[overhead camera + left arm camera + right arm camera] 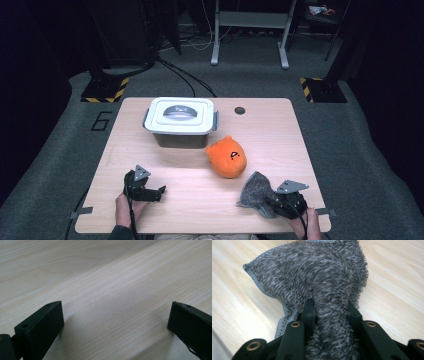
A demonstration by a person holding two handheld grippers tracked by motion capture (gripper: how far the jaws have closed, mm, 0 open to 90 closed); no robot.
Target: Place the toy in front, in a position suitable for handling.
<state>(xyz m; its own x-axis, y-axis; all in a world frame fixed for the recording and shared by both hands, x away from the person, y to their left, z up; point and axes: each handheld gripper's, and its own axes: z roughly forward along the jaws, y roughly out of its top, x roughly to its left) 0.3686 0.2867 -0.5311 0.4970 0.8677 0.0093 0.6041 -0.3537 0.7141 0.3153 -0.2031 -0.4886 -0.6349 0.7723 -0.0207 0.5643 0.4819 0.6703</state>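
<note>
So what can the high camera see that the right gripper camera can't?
The high view takes in the whole table: a white-lidded box, an orange plush toy, and the left gripper resting with its jaws open on bare wood. It also shows the floor and stands behind the table.

The right gripper view gives the close detail: the stitched edge and fuzzy fibres of the grey cloth, bunched up and pinched between the right gripper jaws.

Both show that cloth, the right gripper shut on it, and the light wood tabletop.
</note>
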